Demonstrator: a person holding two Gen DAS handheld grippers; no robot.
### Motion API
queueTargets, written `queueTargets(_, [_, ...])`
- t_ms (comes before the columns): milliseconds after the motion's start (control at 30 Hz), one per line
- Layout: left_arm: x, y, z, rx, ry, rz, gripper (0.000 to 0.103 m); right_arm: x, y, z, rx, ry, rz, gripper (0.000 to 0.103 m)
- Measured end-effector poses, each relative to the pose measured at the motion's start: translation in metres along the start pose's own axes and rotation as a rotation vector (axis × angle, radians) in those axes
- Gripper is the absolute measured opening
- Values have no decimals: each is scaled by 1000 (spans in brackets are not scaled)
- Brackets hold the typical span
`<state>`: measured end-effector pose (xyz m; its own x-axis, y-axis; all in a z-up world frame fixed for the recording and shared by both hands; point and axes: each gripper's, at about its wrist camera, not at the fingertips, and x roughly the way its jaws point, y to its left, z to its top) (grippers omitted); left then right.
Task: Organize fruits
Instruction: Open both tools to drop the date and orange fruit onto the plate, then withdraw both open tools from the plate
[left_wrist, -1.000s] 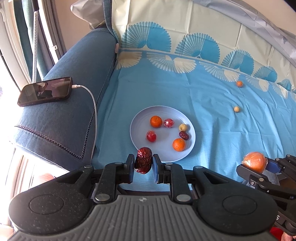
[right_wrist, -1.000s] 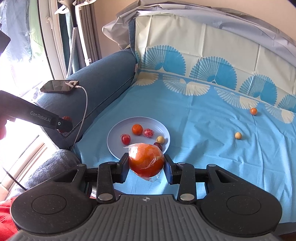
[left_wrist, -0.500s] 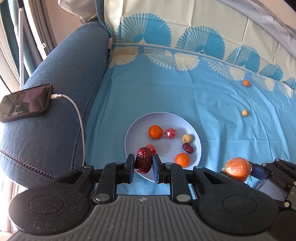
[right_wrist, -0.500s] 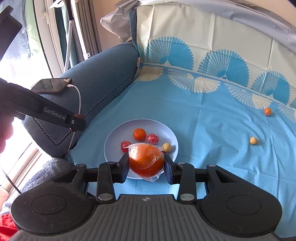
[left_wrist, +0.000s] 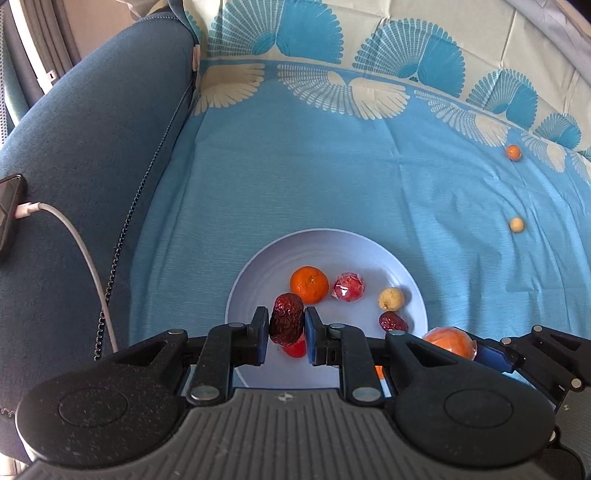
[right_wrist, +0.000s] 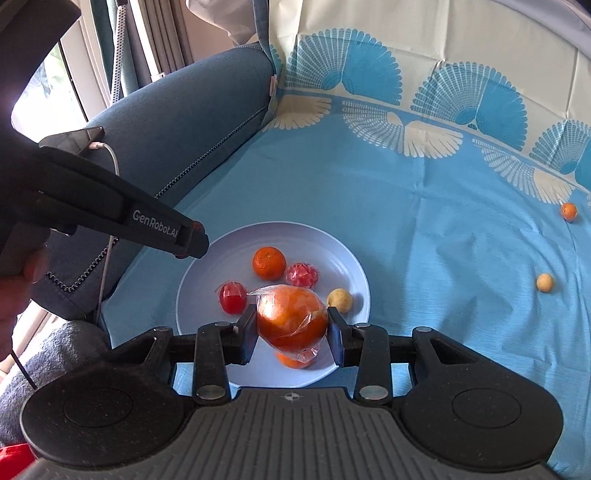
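Blue patterned sheet (left_wrist: 332, 177) carries plate (left_wrist: 258, 266), small orange fruit (left_wrist: 513, 152), yellowish fruit (left_wrist: 516, 224).

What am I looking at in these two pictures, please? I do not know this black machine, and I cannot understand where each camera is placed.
There is no robot here. A person holds two hand tools, each with two fingers and a wide-angle camera looking forward along them. The black shape at the bottom of each picture is the tool itself.

The left tool's view shows the left gripper shut on a wrinkled dark red date. The right tool's view shows the right gripper shut on a plastic-wrapped orange fruit.

Both hang over a pale blue plate on a blue patterned cloth. The plate already has several small fruits. Two more, a small orange fruit and a small yellowish fruit, lie on the cloth. A phone charges on the armrest.
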<state>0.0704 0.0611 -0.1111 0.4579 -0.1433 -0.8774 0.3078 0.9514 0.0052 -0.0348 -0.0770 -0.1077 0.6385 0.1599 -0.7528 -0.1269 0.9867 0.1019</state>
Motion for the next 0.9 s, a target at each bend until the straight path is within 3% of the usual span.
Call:
queueTargets(233, [40, 2, 5, 22, 26, 23, 22, 35, -6, -1, 2, 56, 5, 40])
queueTargets(467, [53, 2, 7, 40, 25, 48, 24, 54, -10, 1, 0, 91, 16, 41])
queueTargets(500, [53, 2, 8, 44, 25, 56, 46, 56, -10, 3, 4, 96, 21, 42])
queueTargets(533, [52, 1, 8, 50, 25, 64, 83, 56, -11, 3, 11, 96, 21, 55])
queueTargets(567, [48, 2, 9, 52, 14, 77, 97, 55, -12, 5, 17, 91, 12, 76])
queueTargets(600, [41, 3, 8, 52, -16, 87, 103, 52, -12, 5, 16, 76, -2, 82])
queueTargets(667, [28, 4, 5, 65, -45, 101, 103, 43, -11, 6, -8, 52, -14, 86])
queueTargets(900, [-23, 17, -29, 32, 9, 124, 103, -8, -13, -11, 39, 63, -26, 96])
